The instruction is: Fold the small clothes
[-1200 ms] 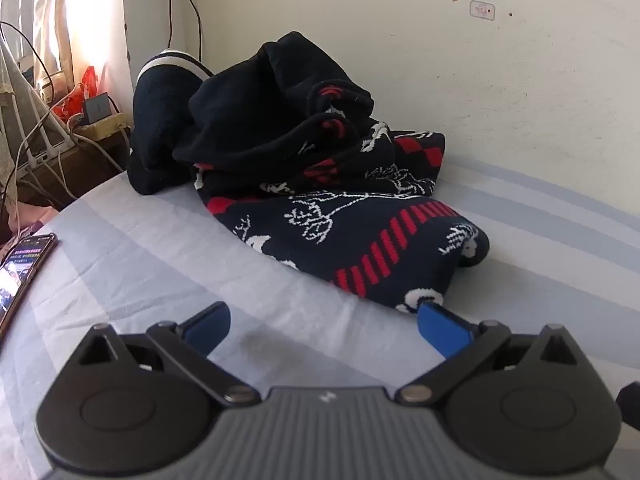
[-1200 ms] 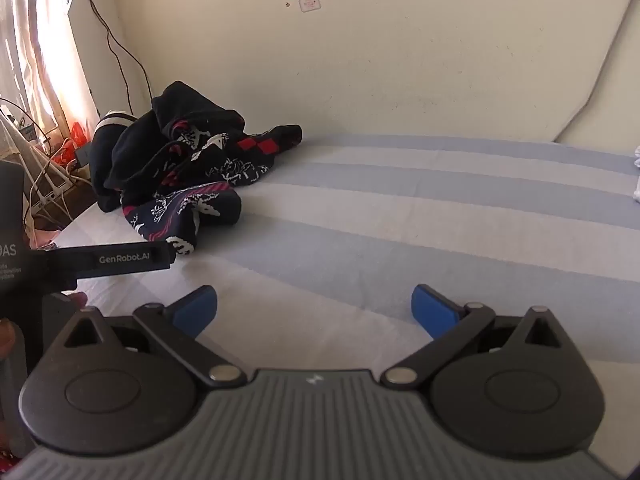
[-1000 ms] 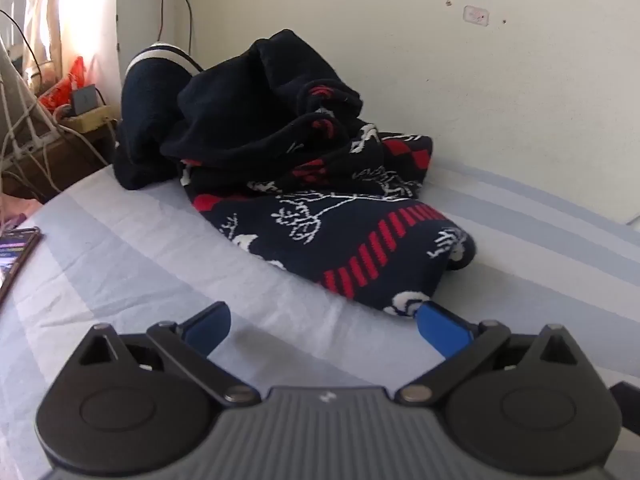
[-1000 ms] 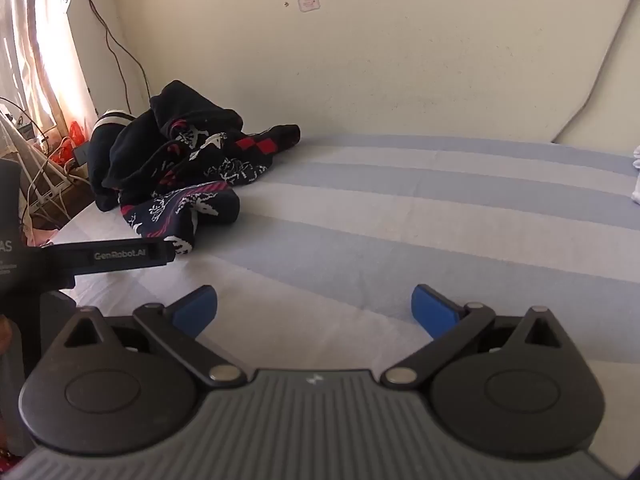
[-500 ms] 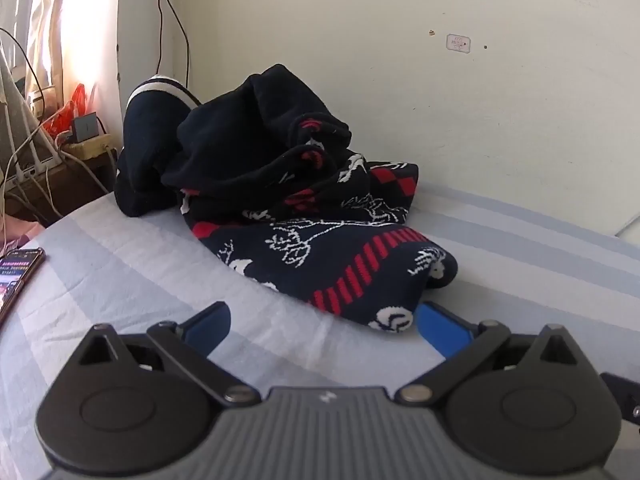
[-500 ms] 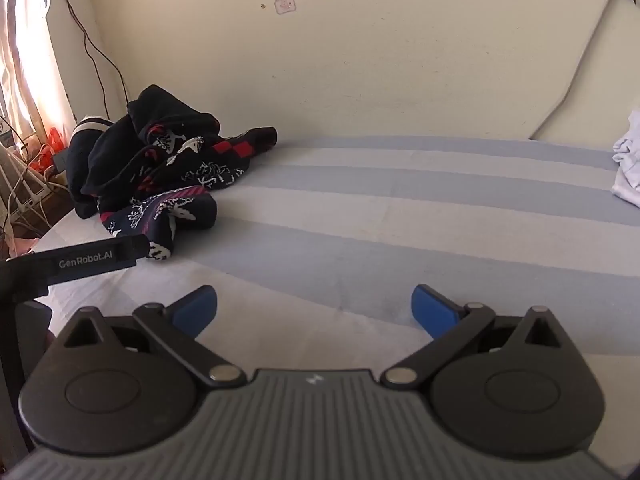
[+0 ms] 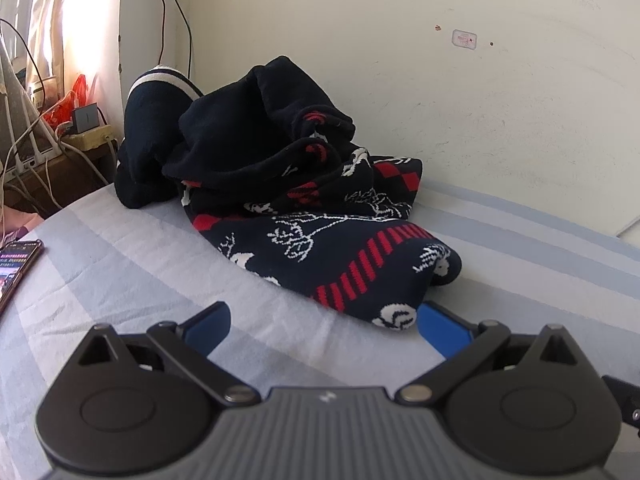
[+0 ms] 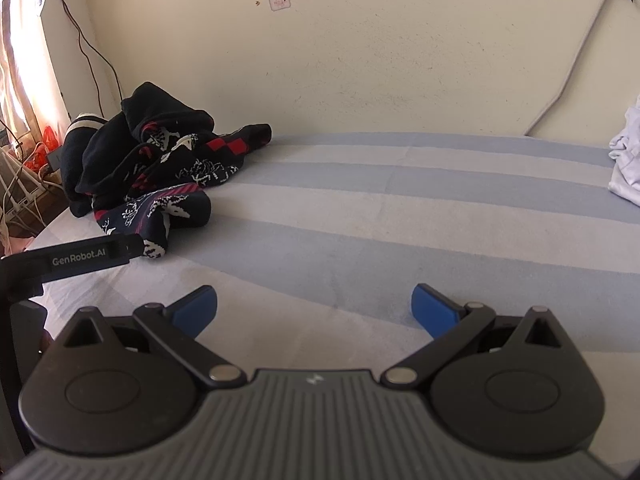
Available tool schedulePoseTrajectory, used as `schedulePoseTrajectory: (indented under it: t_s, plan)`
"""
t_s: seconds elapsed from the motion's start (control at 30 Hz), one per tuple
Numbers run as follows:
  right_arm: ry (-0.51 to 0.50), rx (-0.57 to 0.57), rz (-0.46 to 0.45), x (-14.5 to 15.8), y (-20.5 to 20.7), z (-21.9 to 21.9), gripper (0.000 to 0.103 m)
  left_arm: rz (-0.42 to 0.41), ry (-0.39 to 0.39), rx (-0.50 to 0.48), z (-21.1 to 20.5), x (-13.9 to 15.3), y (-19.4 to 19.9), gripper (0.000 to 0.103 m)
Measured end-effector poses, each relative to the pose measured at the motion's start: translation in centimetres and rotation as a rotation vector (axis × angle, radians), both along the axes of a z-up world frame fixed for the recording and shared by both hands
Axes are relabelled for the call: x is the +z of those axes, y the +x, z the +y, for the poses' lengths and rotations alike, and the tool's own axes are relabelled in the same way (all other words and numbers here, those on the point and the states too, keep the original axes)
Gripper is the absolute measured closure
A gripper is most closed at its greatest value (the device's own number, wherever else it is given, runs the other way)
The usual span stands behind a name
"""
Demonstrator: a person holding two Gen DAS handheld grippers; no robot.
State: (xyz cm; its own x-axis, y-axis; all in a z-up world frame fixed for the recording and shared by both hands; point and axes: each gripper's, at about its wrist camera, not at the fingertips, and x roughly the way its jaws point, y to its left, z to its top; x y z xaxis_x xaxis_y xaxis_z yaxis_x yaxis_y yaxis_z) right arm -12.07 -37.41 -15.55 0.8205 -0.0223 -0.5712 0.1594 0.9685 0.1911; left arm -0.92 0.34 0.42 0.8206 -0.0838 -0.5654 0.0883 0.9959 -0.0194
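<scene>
A crumpled dark knit garment [image 7: 304,208], navy with red stripes, red checks and white figures, lies heaped on the striped bed sheet [image 7: 132,272] close to the wall, filling the middle of the left wrist view from about 10 o'clock to 3 o'clock of the frame centre. Its nearest hem, with a white motif, comes down to about 5 o'clock, just in front of the right blue fingertip of the left gripper [image 7: 322,322]. That gripper is spread wide with nothing between its pads, and its jaws hover low over the sheet; whether the fingertip touches the hem cannot be told. A second dark piece with white bands [image 7: 160,80] sits behind the heap at 10 o'clock, against the corner of the wall. A phone [image 7: 18,268] with a lit screen lies on the sheet at 9 o'clock, and a tangle of cables [image 7: 40,148] hangs beyond the bed edge above it. In the right wrist view the same garment [image 8: 160,176] sits at 10 o'clock, well apart from the right gripper [image 8: 314,308], whose blue pads are likewise released and wide over bare sheet [image 8: 400,240]. The body of the left gripper, marked GenRobot.AI, enters that view from 9 o'clock, its tip just beside the hem. A pale cloth [image 8: 626,160] lies at the 3 o'clock edge.
</scene>
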Motion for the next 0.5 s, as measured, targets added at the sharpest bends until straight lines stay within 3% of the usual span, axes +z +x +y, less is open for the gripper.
schedulePoseTrajectory:
  t_s: [0.5]
  plan:
    - [0.006,0.0,0.0,0.1,0.0,0.0,0.0,-0.007,0.074,-0.011,-1.1,0.0,0.0,0.0]
